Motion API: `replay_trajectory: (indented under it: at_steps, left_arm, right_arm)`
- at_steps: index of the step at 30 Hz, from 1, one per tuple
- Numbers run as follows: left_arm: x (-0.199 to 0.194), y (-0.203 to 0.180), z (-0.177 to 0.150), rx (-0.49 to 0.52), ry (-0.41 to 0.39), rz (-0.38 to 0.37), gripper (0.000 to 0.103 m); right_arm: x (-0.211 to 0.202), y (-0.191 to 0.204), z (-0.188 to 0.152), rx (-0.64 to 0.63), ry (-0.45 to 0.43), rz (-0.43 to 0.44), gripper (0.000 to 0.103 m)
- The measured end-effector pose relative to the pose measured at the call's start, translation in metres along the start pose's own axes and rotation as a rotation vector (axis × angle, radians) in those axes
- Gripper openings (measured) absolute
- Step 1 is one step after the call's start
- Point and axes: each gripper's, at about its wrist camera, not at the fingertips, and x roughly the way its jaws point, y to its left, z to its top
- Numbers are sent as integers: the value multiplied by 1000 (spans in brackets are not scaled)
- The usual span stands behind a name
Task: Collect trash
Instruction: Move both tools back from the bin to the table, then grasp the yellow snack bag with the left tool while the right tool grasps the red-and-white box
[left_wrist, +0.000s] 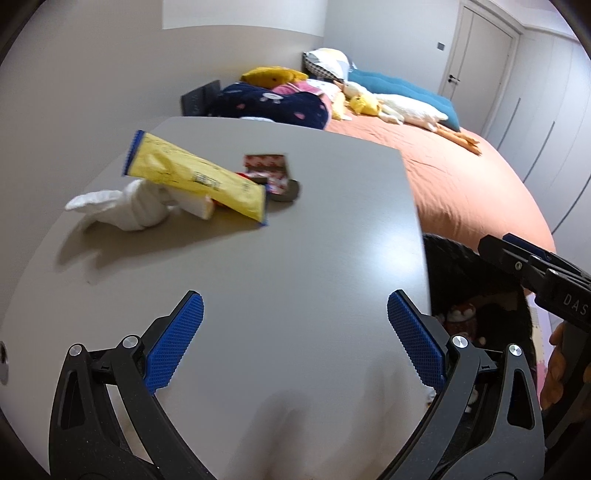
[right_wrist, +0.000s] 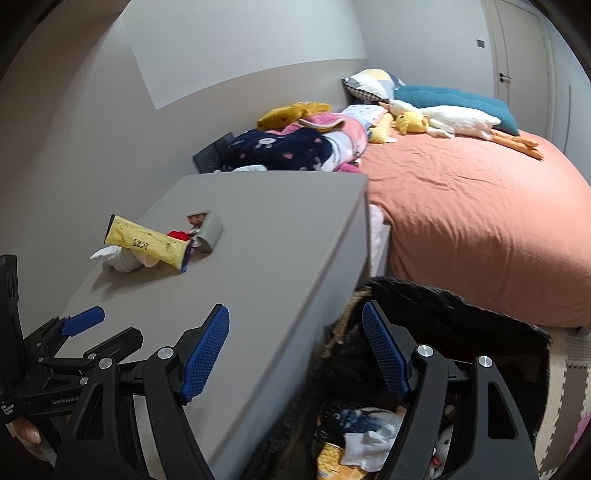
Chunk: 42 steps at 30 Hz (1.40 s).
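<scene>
While both grippers' fingers (left_wrist: 413, 343) (right_wrist: 384, 347) gape empty, the black bin bag (right_wrist: 461, 314) holds crumpled tissue (right_wrist: 369, 443) and wrappers (right_wrist: 332, 461).

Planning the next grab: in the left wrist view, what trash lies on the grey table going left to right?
Crumpled white tissue → yellow wrapper with blue ends, lying partly over the tissue → red-and-white patterned packet. Past the grey table edge at right, the black trash bag.
</scene>
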Motion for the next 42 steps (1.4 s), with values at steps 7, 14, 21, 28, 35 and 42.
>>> replay_trajectory:
  at_steps: [7, 14, 21, 28, 35, 42]
  left_arm:
    - [3, 33, 15, -28, -24, 43, 96]
    - [13, 68, 33, -77, -52, 44, 96]
    - [19, 93, 46, -115, -88, 85, 96]
    - [30, 103, 68, -91, -110, 102, 96]
    - [48, 112, 79, -71, -95, 100, 96]
    - [52, 119, 82, -92, -110, 79, 95]
  right_arm:
    - [26, 24, 15, -23, 23, 51, 75]
    - [45, 39, 23, -51, 39, 65, 75]
    - [67, 46, 38, -51, 57, 90, 75]
    - [93, 59, 59, -51, 70, 130, 75]
    - [134, 84, 76, -89, 118, 141, 75]
    - [166, 89, 82, -65, 160, 112, 61]
